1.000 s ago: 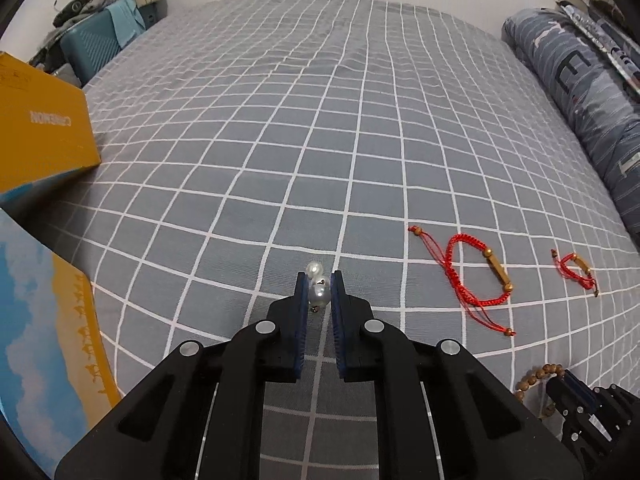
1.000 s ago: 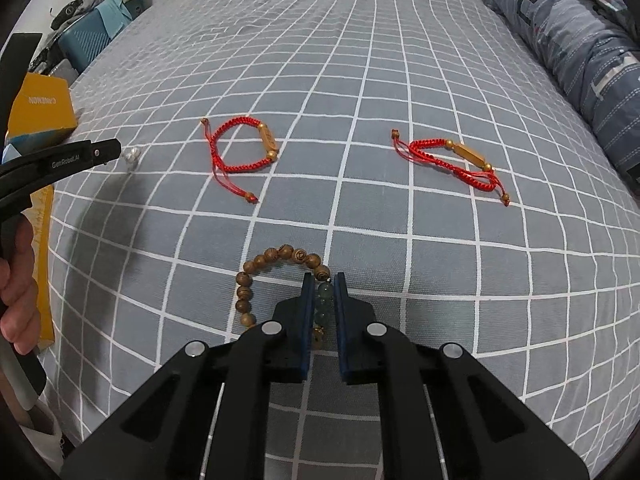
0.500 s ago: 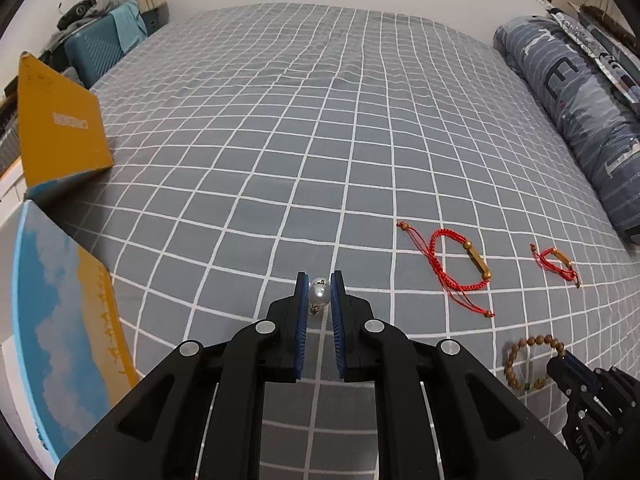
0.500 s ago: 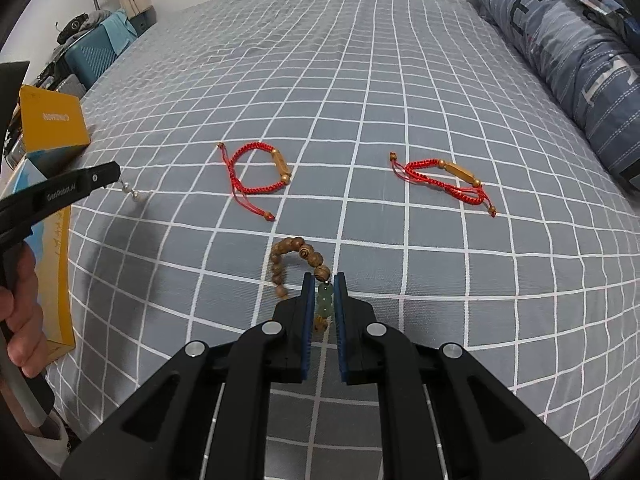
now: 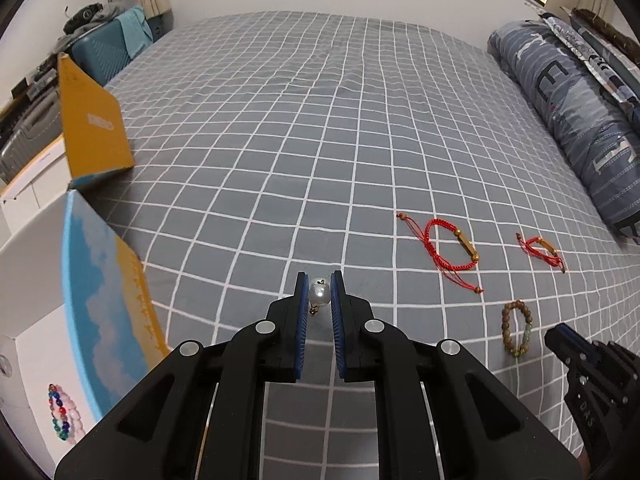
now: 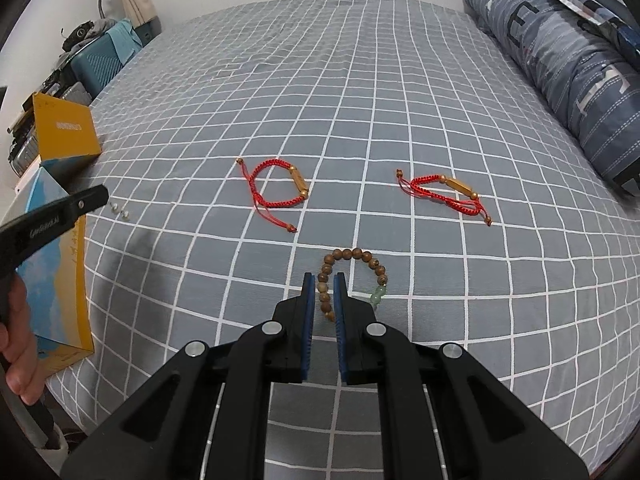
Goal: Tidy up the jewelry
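Left wrist view, centre: the left gripper (image 5: 319, 294), jaws drawn almost together, pinches a small white pearl piece with a metal hook (image 5: 319, 294) between its blue pads, clear of the grey bedspread with a white grid (image 5: 320, 140); the tips-only grip probably keeps the dangling hook free.

Lower left of the same view: an open white box with a blue-and-yellow printed wall (image 5: 104, 300) holds a multicoloured bead bracelet (image 5: 60, 416) on its floor; this is the likely collecting place, which would explain why the pearl is held on that side.

Right wrist view, centre: the right gripper (image 6: 323, 296), likewise nearly closed, clamps one side of a brown wooden bead bracelet with a pale green bead (image 6: 352, 276); the rest of the loop appears to hang off the cloth, though contact at its far side cannot be ruled out.

Upper middle of the right wrist view: two red cord bracelets with gold tube beads, one left (image 6: 276, 188) and one right (image 6: 444, 190), lie flat and well apart, not yet collected.

Left edge: a person's hand (image 6: 16, 344) grips the left gripper's handle; a yellow carton (image 6: 64, 132) stands behind the box.
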Tool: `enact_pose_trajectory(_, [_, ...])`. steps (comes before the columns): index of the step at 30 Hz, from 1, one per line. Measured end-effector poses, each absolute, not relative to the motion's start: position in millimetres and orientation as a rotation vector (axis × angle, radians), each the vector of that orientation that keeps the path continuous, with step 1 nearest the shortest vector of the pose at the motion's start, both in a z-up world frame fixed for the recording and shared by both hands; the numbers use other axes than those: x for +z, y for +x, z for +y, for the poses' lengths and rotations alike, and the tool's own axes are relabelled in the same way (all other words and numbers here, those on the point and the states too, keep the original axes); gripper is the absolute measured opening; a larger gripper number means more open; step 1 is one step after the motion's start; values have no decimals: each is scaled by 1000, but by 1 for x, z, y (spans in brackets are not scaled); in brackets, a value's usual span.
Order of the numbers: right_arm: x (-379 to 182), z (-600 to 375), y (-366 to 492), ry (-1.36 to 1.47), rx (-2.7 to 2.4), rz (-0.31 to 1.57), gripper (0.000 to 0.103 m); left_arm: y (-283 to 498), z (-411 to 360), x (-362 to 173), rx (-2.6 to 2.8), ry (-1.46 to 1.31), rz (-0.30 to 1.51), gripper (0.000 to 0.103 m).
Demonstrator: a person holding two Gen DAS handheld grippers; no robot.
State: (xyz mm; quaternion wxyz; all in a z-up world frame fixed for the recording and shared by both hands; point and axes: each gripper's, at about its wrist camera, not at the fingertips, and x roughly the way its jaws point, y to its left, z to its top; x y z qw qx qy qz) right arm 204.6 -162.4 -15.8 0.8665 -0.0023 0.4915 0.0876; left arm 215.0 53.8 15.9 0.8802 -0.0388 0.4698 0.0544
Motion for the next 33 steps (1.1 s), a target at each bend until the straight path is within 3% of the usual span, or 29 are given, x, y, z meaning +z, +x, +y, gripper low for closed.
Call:
enact_pose_trajectory(3, [-20,-164,207,-30,170,1034,11,207,55,20,105,-73,967,11])
enact_pose_trajectory(4, [-24,-166,209,-34,161,1043,23,205,55,20,105,-69,968,11])
enact_pose_trajectory(5, [-30,-171,214,-24,142,1056,27,203,56,19,107,-64,969,11])
enact_pose_trajectory(9, [-51,-182,229,-4,100,1106,29,204,57,12,109,-60,984,11])
enact_pose_trajectory(19, [-84,-192,249,23,89,1187,29,211,56,5,117,-59,994,11])
enact_pose_trajectory(22, [-85,-192,251,15,85,1200,11,213,55,3,116,-55,998,11])
enact_pose_trajectory(33, [-52,-188,238,48,114,1131,10,208,57,10,122,-63,985,11])
